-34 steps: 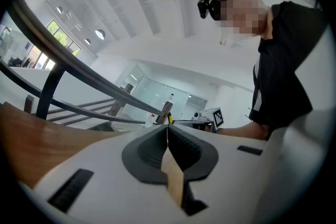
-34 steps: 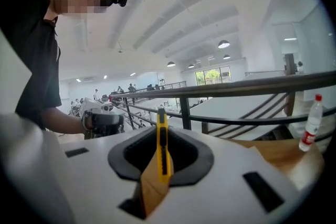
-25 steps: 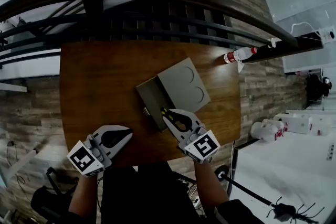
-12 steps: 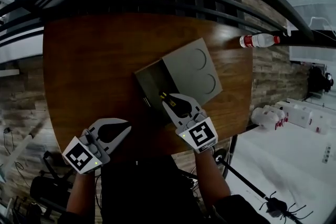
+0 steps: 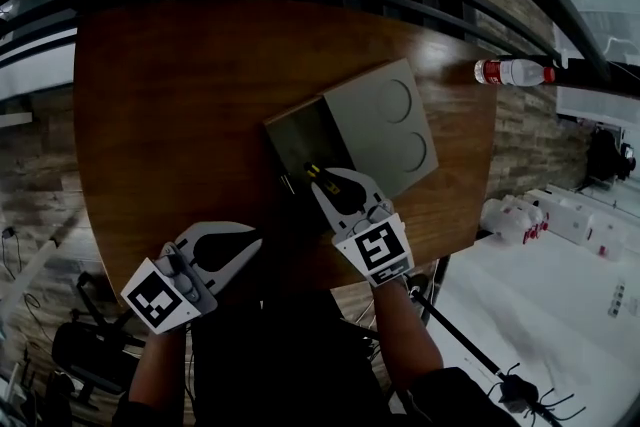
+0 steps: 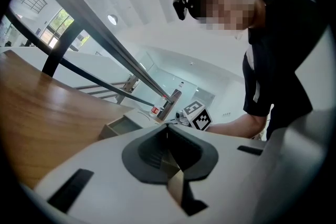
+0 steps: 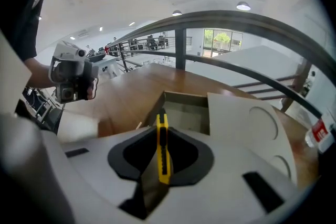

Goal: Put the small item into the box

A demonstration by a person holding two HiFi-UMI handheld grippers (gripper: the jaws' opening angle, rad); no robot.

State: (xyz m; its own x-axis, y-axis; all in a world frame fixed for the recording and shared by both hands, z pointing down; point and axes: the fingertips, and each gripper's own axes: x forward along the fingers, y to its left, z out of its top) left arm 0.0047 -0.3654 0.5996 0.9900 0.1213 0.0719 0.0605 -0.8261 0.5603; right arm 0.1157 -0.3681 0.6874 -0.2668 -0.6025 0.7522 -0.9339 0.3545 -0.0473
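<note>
The left gripper (image 5: 246,247) hangs over the near left part of the wooden table (image 5: 170,115), well apart from everything else. Its jaws are pressed together with nothing between them, which the left gripper view (image 6: 167,135) shows plainly. To its right, about mid-table, sits the grey box (image 5: 303,137). Its lid (image 5: 385,118), marked with two round outlines, is slid off toward the far right, so the left compartment lies open and looks bare inside. The right gripper (image 5: 318,179) is just at the near edge of that opening, and its jaws are clamped on the small item, a slim yellow cutter (image 7: 163,153). The cutter stands on edge between the pads, with its dark tip pointing toward the open compartment (image 7: 185,114). From above, only its yellow end (image 5: 320,172) pokes out past the fingertips, over the box's near rim and not resting inside. Farther right, at the table's far corner, a clear bottle (image 5: 512,72) with a red label lies on its side near the dark railing (image 5: 520,10).
</note>
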